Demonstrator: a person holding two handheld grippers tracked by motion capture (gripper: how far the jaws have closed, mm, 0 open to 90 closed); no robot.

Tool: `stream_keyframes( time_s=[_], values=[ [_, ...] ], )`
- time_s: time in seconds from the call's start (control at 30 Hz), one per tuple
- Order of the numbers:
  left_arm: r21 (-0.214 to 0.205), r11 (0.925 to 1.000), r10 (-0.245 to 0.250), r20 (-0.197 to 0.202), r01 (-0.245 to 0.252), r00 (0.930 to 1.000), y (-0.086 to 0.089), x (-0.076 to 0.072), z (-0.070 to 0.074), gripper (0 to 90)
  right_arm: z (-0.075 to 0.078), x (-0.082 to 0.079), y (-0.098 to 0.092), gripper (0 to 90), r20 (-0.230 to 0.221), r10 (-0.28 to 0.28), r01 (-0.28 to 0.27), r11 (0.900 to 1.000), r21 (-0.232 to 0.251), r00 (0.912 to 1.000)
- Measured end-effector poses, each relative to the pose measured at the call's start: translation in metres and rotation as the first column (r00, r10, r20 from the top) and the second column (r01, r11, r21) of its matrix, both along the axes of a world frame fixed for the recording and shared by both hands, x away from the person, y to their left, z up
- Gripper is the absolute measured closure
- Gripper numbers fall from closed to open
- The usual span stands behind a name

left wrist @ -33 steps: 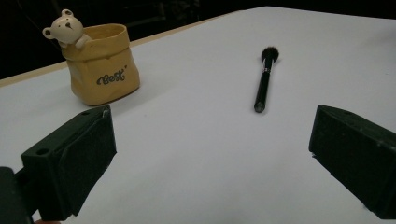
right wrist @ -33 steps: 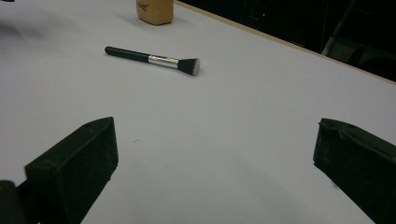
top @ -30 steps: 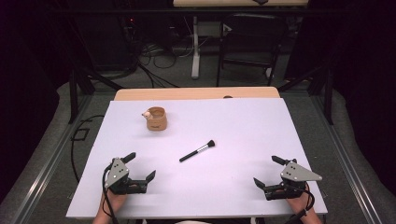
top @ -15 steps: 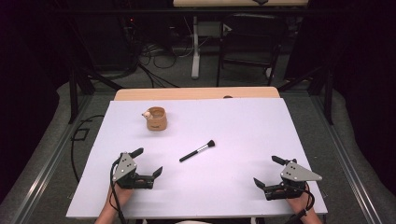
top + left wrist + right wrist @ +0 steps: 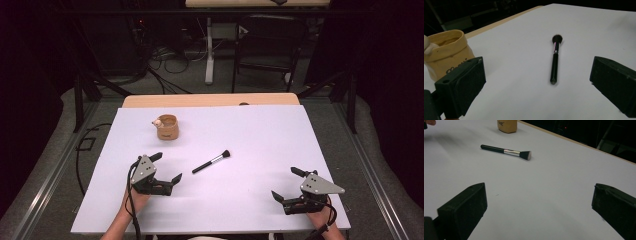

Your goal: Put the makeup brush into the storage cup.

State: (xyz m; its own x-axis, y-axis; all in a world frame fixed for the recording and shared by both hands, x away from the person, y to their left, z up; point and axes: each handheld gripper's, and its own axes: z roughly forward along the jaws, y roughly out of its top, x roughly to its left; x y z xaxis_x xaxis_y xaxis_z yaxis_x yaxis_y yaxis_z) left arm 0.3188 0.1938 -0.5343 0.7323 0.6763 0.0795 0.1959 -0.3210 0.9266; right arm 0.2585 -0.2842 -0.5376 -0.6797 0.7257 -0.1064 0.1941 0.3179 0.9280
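I held both grippers, left [image 5: 166,169] and right [image 5: 286,185], fingers apart. The brush [image 5: 211,161] lay untouched on the tabletop [image 5: 260,135], pouch [image 5: 167,127] behind.

Dark cursive lettering is printed on the front of a small tan paper-style pouch [image 5: 446,53], partly hidden behind a gripper jaw in the left gripper view; the word cannot be made out. In the right gripper view the print is also illegible.
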Motion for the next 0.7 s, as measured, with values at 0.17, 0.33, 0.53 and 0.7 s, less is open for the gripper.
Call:
stream_keyframes(
  time_s=[0.17,0.33,0.53,0.7],
  values=[
    [0.023,0.9997,-0.014,-0.003,0.014,0.9999,-0.007,0.006,0.004,0.3,0.0,0.0,0.0,0.0,-0.001,0.002,-0.002,1.0,0.001,1.0],
    [0.043,0.9988,-0.022,-0.033,0.023,0.9992,-0.014,0.015,0.01,0.3,0.0,0.0,0.0,0.0,0.001,0.0,0.0,1.0,0.006,1.0],
    [0.077,0.9961,-0.041,-0.042,0.044,0.9983,-0.023,0.024,0.018,0.3,0.0,0.0,0.0,0.0,0.003,0.001,-0.002,1.0,0.007,1.0],
    [0.113,0.9914,-0.06,-0.056,0.066,0.9966,-0.033,0.031,0.023,0.3,0.0,0.0,0.0,0.0,0.0,0.001,-0.001,1.0,0.007,1.0]
  ],
)
